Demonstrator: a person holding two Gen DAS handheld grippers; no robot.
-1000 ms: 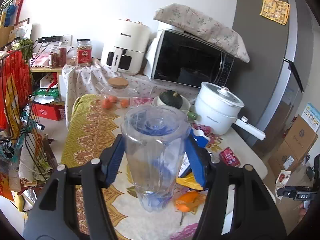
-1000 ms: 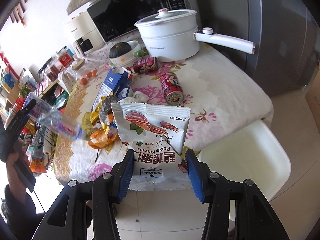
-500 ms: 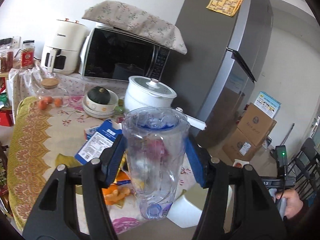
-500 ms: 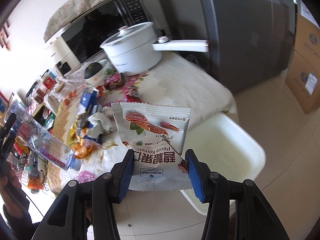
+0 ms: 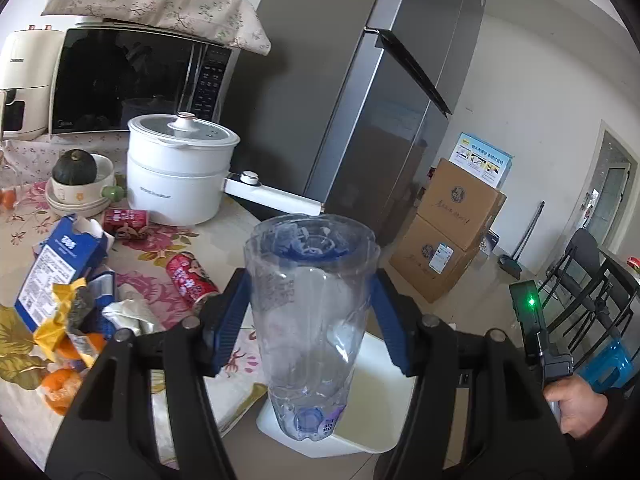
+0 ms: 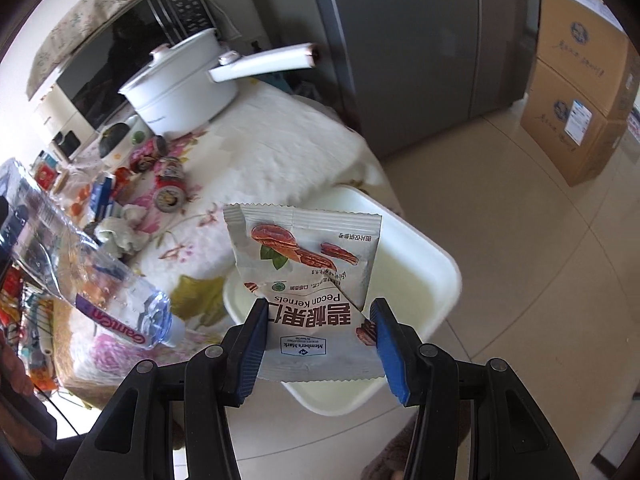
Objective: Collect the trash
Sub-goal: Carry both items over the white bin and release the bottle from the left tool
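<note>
Bottle and pecan packet between clamped jaws, above bin.

Both wrist views close; share bin.

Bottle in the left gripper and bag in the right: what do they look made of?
Bottle: thin clear plastic, glossy; the background shows through and its walls are dented. Bag: probably printed plastic film, matte, with crimped, serrated edges and creases; whether it has a foil lining cannot be told.

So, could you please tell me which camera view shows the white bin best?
The right wrist view: the white bin shows its rim and hollow beside the table, partly behind the pecan packet. In the left wrist view, the plastic bottle hides most of it.
</note>
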